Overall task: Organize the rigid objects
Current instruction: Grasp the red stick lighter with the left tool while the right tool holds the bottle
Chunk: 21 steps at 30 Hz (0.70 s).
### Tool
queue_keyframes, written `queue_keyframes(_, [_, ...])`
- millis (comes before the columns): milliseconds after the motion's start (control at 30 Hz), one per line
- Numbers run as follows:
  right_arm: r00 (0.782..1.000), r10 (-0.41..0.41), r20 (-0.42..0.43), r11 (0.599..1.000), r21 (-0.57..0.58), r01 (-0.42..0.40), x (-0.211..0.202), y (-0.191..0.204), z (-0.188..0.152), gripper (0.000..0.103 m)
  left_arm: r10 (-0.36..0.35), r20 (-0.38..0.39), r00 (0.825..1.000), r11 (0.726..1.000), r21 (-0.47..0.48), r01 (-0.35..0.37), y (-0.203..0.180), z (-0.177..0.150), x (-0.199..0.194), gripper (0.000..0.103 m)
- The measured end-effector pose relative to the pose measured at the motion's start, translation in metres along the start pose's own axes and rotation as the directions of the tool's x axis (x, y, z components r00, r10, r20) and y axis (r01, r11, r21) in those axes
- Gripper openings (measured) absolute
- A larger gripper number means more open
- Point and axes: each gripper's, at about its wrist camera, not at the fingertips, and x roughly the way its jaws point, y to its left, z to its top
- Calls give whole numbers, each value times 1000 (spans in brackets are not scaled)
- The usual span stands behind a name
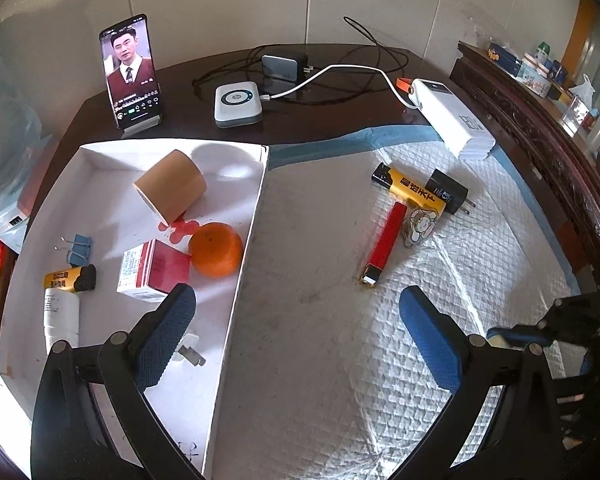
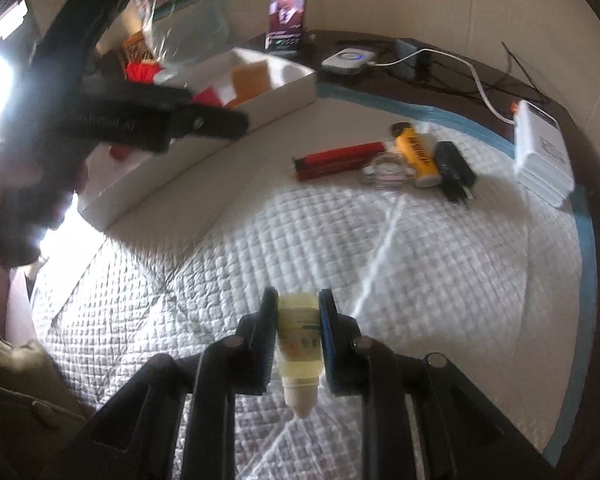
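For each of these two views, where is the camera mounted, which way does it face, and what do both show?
Left wrist: on the left tool, open, angled down at the white cardboard tray and white quilted pad; the right tool enters at right.
Right wrist: on the right tool, shut on a pale yellow squeeze bottle, facing across the pad; the left tool shows at left.
Shared: tray, red lighter, propped smartphone.

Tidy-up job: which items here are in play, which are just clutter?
In play: small bottle in right gripper, white box, red lighter, yellow lighter, black plug.
Clutter: phone, power bank, router.
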Motion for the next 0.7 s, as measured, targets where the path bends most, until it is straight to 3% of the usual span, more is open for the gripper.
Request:
queue_keyframes(233, [997, 20, 81, 990, 135, -31, -21, -20, 5, 19, -13, 0, 1000, 1000, 10, 13, -2, -1, 2, 103])
queue_keyframes(700, [978, 14, 206, 971, 229, -62, -60, -44, 25, 19, -123, 31, 992, 985, 123, 118, -29, 14, 11, 102])
